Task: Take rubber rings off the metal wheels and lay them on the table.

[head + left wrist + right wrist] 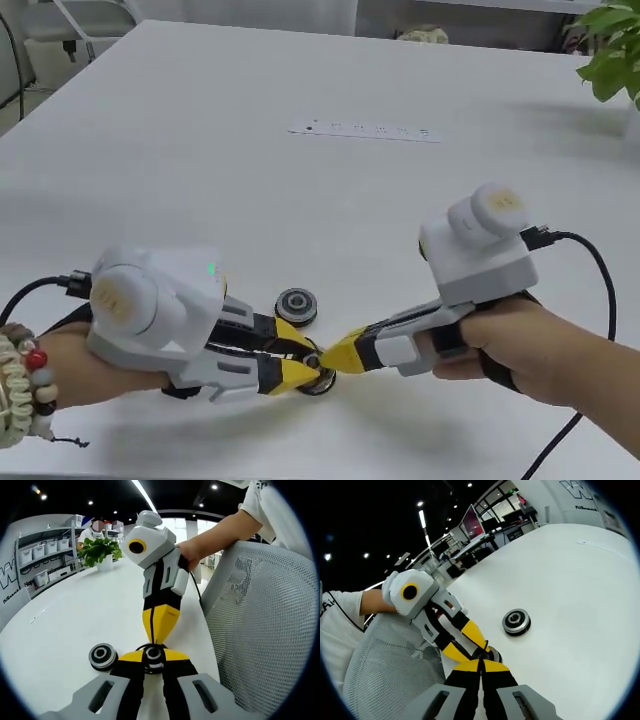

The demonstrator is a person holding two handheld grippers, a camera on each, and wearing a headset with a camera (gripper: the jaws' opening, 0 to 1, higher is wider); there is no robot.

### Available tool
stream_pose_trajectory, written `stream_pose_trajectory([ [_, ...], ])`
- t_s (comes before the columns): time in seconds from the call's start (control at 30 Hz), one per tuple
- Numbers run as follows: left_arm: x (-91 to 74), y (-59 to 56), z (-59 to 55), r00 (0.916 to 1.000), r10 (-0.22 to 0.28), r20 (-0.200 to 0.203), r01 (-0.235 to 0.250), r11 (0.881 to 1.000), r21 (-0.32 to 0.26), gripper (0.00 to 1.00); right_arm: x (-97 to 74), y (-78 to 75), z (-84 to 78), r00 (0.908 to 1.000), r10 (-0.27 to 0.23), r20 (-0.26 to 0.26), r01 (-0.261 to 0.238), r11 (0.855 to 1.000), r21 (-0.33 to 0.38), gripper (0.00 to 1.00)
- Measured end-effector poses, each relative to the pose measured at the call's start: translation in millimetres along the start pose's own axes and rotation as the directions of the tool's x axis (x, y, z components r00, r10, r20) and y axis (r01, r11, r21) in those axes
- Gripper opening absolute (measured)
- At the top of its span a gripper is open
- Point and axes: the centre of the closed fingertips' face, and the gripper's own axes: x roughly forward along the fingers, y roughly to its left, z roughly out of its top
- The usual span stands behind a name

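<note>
A metal wheel [320, 381] [153, 658] [494, 655] sits near the table's front edge, and my left gripper [306, 364] [153, 655] is shut on it with its yellow jaws on either side. From the right, my right gripper [328, 362] [481, 663] meets that wheel, its jaws pressed together on a thin black rubber ring [143, 646] at the wheel's rim. In the left gripper view the right gripper [159, 640] points down onto the wheel. A second wheel [296, 305] [103, 656] [516, 621], with its black ring on, lies flat just behind.
A white power strip [365, 130] lies mid-table, far from the work. A potted plant [612, 50] [97, 551] stands at the far right corner. A mesh chair back [260, 630] [385, 670] is close behind the table's near edge. The right gripper's cable [603, 290] trails off to the right.
</note>
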Motion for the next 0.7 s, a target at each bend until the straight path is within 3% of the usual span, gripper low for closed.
stream_pose_trajectory([
  [0.33,-2.3,-3.5,4.2,0.9991,-0.028,-0.031,0.029,0.999,0.045,0.12,-1.1,-6.0,-1.8,0.9995,-0.030,-0.011,0.030,0.999,0.021,0.00],
  [0.57,-12.2,-5.3,15.8,0.9986,-0.049,-0.021,0.050,0.997,0.060,0.32,-5.7,-8.0,1.2,0.9991,-0.042,0.005,0.042,0.998,0.036,0.00],
  [0.7,-19.1,-7.3,26.4,0.9979,-0.063,-0.016,0.063,0.997,0.053,0.48,-7.7,-8.8,2.1,0.9987,-0.050,0.009,0.050,0.998,0.034,0.00],
])
